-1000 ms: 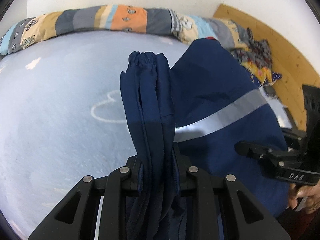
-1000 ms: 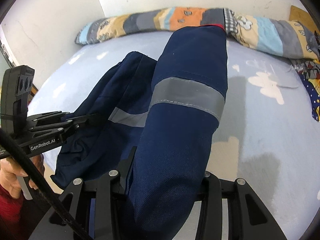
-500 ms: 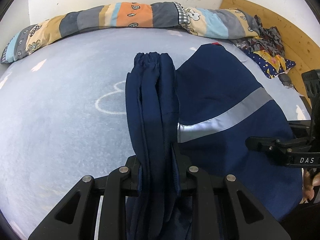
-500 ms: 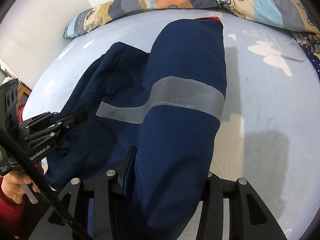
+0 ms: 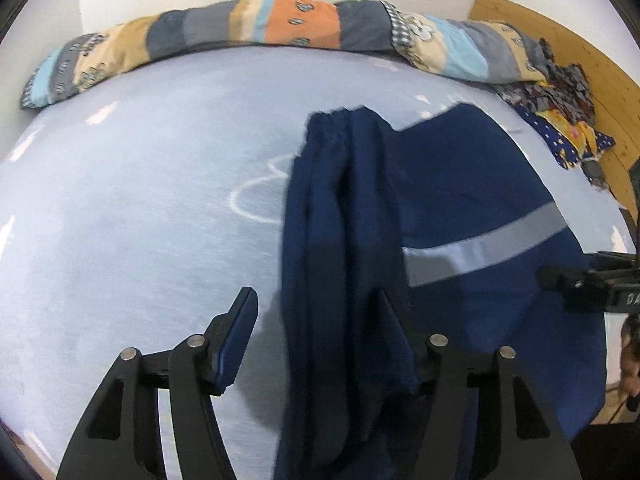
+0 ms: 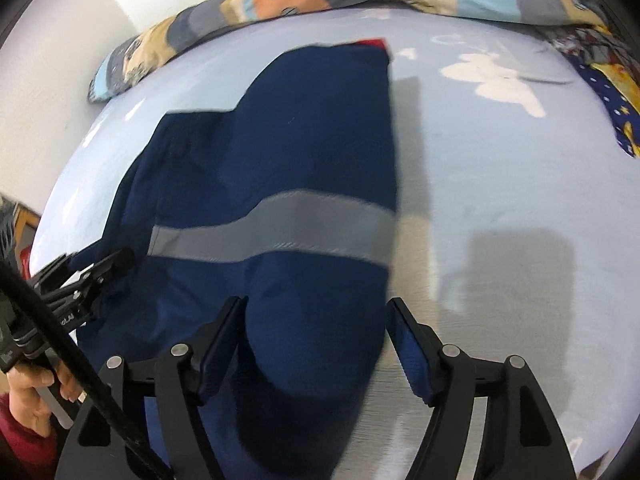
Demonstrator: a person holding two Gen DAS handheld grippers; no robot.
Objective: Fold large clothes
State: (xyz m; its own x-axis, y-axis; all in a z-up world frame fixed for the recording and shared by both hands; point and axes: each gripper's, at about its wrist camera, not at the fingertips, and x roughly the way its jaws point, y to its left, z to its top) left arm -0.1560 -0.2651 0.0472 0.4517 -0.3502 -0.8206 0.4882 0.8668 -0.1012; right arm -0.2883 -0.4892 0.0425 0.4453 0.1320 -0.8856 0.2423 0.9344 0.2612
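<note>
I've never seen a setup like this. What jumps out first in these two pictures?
A big navy garment with a grey reflective band lies across a pale blue bedsheet, filling the middle of both views. Black two-finger tools frame it from below: the left gripper and the right gripper are both opening, cloth lying between their jaws. Along the far edge of the bed runs a colourful patchwork quilt.

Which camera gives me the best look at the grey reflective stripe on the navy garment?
Right wrist: the grey reflective stripe runs broad across the navy garment, nearly centred. Left wrist shows it thinner, off to the right.
</note>
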